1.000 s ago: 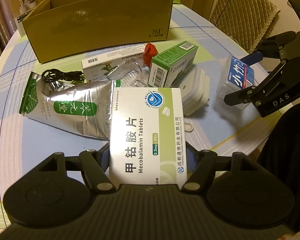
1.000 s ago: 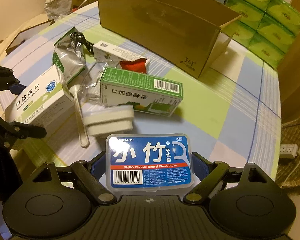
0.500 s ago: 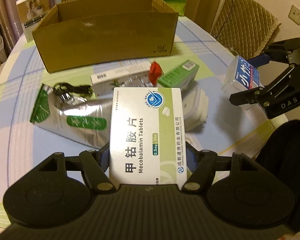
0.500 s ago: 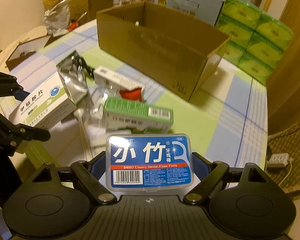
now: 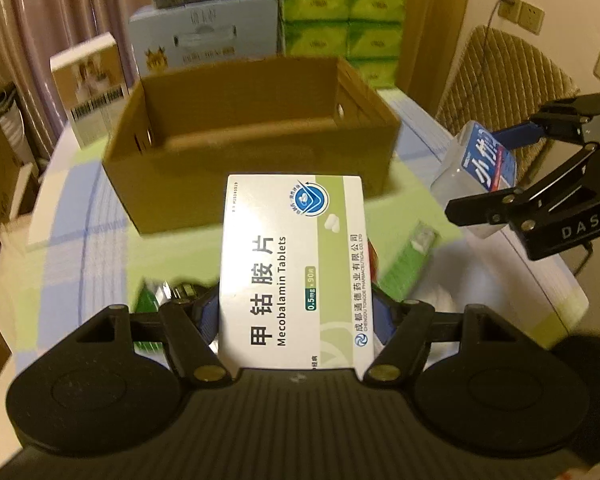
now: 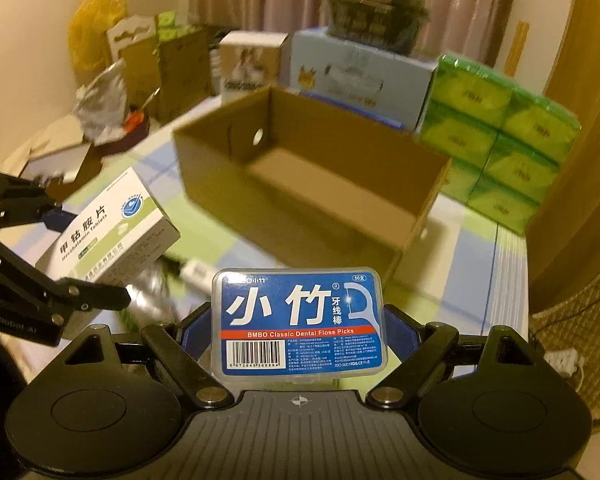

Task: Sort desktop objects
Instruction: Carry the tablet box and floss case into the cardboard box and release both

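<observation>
Both loads have risen off the bench since a second ago. I see my left hand-held gripper (image 5: 296,320) clamped on the tablet box (image 5: 294,264) and my right hand-held gripper (image 6: 298,332) clamped on the floss-pick case (image 6: 300,324), both held in the air just before the open cardboard box (image 5: 252,136).

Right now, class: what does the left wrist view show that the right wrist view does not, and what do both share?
Only the left wrist view shows the quilted beige chair back and white wall sockets. Only the right wrist view shows the yellow plastic bag and crumpled silver foil bag. Both share the open brown cardboard box, the white-and-green Mecobalamin tablet carton clamped in the left gripper, and the blue-labelled clear dental floss pick case clamped in the right gripper.
</observation>
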A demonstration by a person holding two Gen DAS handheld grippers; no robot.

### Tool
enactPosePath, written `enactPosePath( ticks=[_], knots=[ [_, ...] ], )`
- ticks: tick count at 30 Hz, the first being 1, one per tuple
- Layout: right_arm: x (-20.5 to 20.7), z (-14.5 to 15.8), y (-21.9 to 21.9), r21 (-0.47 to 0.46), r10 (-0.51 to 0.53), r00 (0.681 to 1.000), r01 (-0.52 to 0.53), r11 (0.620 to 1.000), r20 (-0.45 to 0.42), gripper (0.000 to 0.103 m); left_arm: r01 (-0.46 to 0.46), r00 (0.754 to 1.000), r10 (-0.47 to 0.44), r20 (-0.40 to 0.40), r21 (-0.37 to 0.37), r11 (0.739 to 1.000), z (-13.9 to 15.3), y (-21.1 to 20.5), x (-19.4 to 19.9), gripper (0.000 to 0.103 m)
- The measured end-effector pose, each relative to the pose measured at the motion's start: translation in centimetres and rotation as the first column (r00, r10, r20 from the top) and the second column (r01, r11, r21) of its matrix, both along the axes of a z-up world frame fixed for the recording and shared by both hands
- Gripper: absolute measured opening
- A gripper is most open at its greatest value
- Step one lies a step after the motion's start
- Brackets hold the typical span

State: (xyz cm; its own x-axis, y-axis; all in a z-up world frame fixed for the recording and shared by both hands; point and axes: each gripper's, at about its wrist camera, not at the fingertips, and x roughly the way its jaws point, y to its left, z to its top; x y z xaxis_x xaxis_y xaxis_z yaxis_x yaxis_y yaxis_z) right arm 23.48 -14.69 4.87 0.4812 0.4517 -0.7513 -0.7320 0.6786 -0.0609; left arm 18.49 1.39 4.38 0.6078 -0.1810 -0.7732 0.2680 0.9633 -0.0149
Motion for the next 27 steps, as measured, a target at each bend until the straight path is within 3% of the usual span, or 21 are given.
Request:
enactPosePath(
  ticks=[13, 27],
  knots=[
    [10.6, 1.7, 4.4, 0.096, -0.125, 0.992, 0.121, 0.988, 0.035, 0.084, -0.029, 0.998, 0.030, 0.051, -0.007, 1.000, 2.7, 2.6, 12.9, 0.067],
    [17.5, -3.4, 8.2, 0.083, -0.145, 0.989, 0.146, 0.986, -0.013, 0.084, -0.110, 0.994, 0.111, 0.016, -0.050, 0.993, -0.2, 5.2, 23.2, 0.067]
  ],
)
